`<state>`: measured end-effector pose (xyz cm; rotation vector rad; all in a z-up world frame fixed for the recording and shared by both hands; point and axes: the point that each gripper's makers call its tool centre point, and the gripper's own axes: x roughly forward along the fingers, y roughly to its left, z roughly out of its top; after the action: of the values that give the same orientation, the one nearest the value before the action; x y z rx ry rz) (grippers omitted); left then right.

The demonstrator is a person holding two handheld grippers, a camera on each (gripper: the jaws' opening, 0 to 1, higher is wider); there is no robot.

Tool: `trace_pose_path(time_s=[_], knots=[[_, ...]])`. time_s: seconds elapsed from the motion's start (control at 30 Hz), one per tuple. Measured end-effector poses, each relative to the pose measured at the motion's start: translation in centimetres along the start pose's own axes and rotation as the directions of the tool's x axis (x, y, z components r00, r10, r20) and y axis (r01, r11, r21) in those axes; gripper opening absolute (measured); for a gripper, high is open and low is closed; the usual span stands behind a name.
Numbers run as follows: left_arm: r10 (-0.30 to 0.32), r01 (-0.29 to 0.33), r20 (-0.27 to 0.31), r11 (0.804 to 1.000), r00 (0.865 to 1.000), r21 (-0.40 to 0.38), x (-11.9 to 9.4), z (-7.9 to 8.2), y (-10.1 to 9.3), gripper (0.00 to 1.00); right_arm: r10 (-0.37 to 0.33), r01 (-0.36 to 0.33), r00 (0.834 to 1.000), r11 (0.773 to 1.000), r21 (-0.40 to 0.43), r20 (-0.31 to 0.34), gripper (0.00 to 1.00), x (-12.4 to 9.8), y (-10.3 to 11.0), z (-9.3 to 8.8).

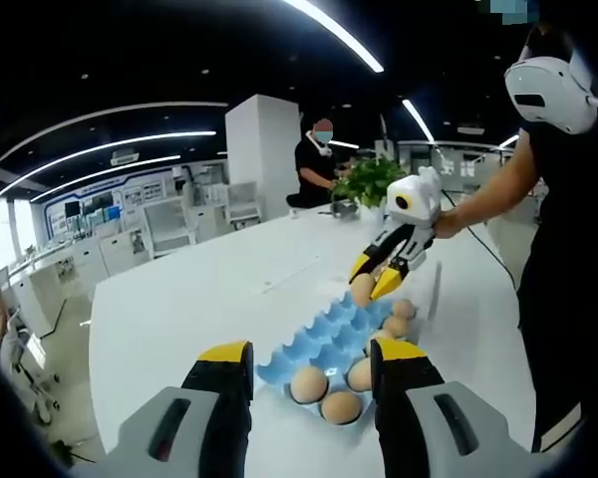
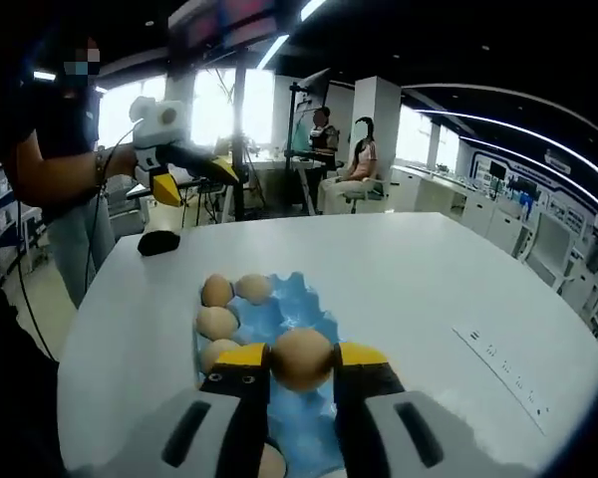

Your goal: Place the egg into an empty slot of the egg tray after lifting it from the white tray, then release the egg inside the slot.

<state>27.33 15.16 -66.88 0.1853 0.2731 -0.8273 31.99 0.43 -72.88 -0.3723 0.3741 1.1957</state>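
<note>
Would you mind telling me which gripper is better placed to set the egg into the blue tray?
The right gripper: it is shut on the egg directly over the blue tray. The left gripper is open, holding nothing.

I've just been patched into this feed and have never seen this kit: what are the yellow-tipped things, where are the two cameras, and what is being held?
No robot here: a person holds a hand gripper in each hand, and a fisheye camera rides on each one.

In the left gripper view, the left gripper rises from the bottom, jaws apart and holding nothing. Beyond it the right gripper hangs over the blue egg tray on the white table.

In the right gripper view, the jaws of the right gripper are shut on an egg above the tray, where several eggs already sit. A dark object lies at the far edge.
</note>
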Motion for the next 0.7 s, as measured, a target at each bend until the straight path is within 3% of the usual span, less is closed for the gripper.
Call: trace_pose_path(time_s=[0.7], knots=[[0.002, -0.002, 0.004, 1.000, 1.000, -0.008, 0.0, -0.3, -0.1, 0.47, 0.101, -0.101, 0.995, 0.995, -0.018, 0.009, 0.24, 5.2, 3.2, 1.4]])
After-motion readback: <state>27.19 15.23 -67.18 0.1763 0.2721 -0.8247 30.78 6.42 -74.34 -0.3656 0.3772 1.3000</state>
